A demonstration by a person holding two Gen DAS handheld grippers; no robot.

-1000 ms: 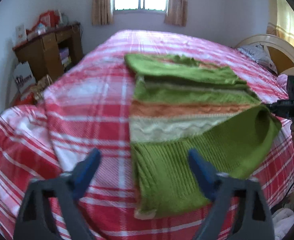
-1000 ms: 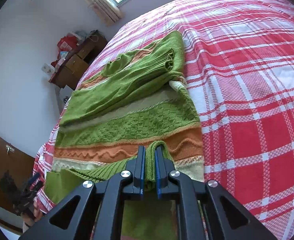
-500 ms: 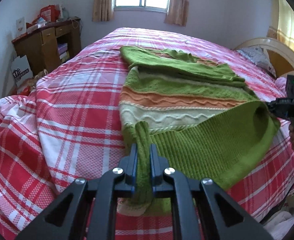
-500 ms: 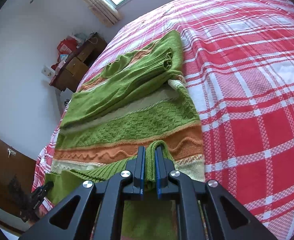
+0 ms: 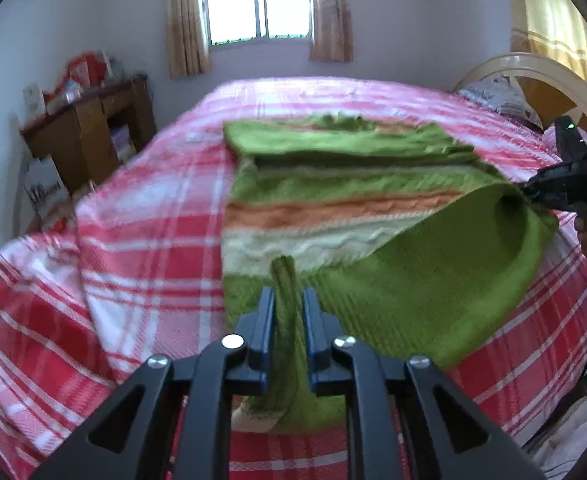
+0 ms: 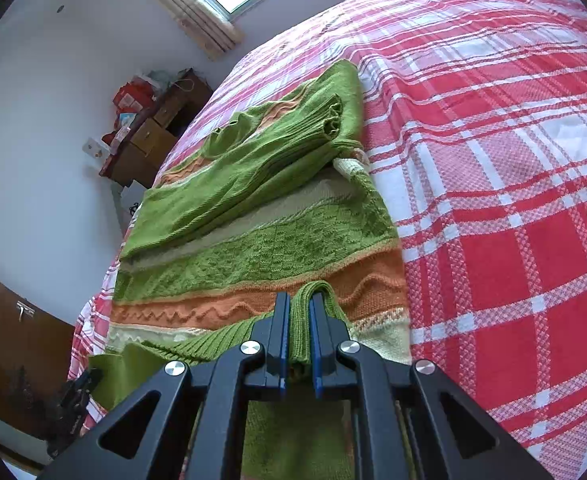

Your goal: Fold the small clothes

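Note:
A green knitted sweater [image 5: 345,184] with orange and cream stripes lies on the bed, its sleeves folded across the top. My left gripper [image 5: 287,300] is shut on the left corner of the green hem. My right gripper [image 6: 299,308] is shut on the other hem corner and also shows at the right of the left wrist view [image 5: 533,196]. The hem [image 5: 433,276] is raised off the bed between the two grippers and curls over the striped body [image 6: 253,264].
A red and white plaid bedspread [image 6: 513,200] covers the bed. A wooden desk [image 5: 81,132] with boxes stands at the left wall. A curved headboard [image 5: 541,80] and a pillow are at the far right. A window with curtains is behind.
My left gripper went from open above the hem to shut on its left corner, then lifted it. The right gripper has kept its hold and raised its corner a little.

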